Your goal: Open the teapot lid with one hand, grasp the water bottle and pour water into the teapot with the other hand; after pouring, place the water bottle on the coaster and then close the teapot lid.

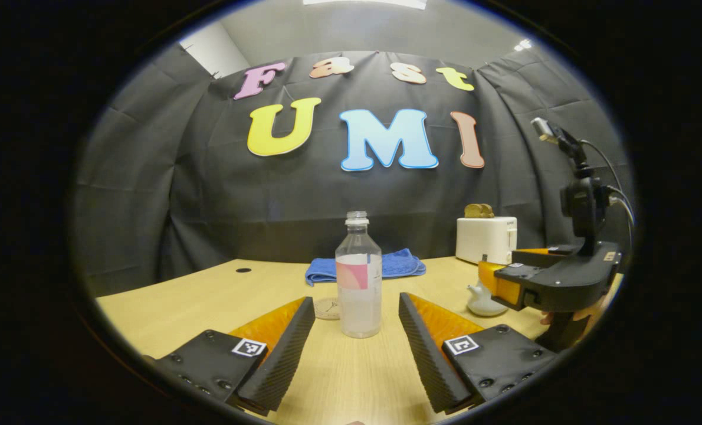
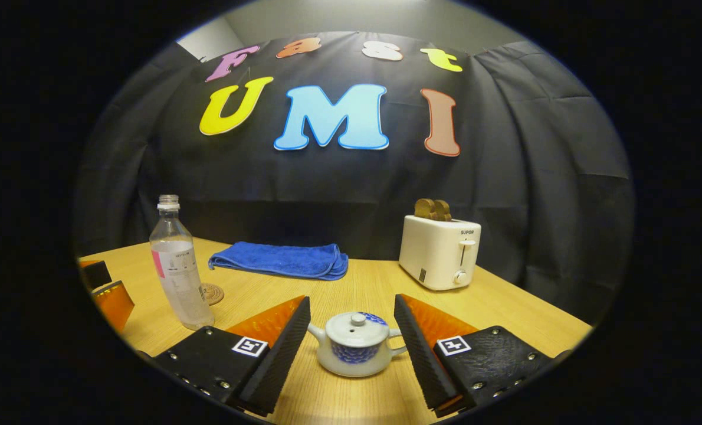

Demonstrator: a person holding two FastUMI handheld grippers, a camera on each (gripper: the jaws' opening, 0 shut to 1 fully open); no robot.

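Observation:
A clear water bottle (image 1: pixel 358 283), uncapped and with a pink label, stands upright on the wooden table (image 1: pixel 186 307). My left gripper (image 1: pixel 357 300) is open, a finger on either side of the bottle without touching it. Just behind the bottle lies a round coaster (image 1: pixel 327 308). The small white and blue teapot (image 2: pixel 356 348) sits with its lid (image 2: pixel 356 327) on, between the open fingers of my right gripper (image 2: pixel 351 300). In the left gripper view the right gripper (image 1: pixel 507 268) hovers over the teapot (image 1: pixel 482 301) and partly hides it. The bottle (image 2: pixel 177 265) and coaster (image 2: pixel 212 293) stand to the teapot's left.
A folded blue towel (image 2: pixel 280 260) lies at the back of the table. A white toaster (image 2: pixel 439 251) with bread in its slots stands at the back right. The left gripper (image 2: pixel 106 292) shows at the left edge of the right gripper view. A hand (image 1: pixel 587 313) holds the right gripper.

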